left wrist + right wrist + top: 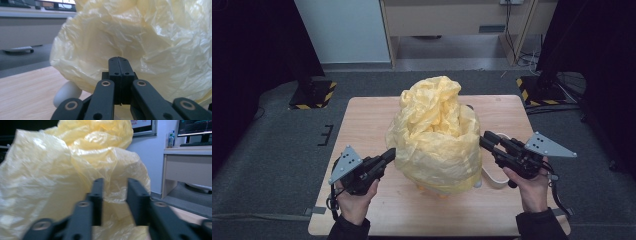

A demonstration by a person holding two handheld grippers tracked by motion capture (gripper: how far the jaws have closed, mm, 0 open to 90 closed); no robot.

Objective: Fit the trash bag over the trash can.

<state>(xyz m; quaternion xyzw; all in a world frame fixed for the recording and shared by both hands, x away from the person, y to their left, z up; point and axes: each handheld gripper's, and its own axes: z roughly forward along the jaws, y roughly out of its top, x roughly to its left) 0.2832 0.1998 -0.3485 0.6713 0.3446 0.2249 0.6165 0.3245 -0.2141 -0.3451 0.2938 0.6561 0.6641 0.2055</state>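
On the middle of the wooden table stands a white bin draped in a crumpled yellow plastic bag, whose loose top rises in a bunched peak above the rim. The left gripper sits just at the bag's left flank with its jaws pressed together; in the left gripper view its closed tips point straight into the film, and whether any plastic is pinched between them cannot be told. The right gripper is at the bag's right flank, its jaws parted with a clear gap, empty, the film lying directly ahead. The bag lies between the two tools, each pointing inward at it from opposite sides; both are about equally near, so the next move likely turns on the open right jaws closing on the film ahead.
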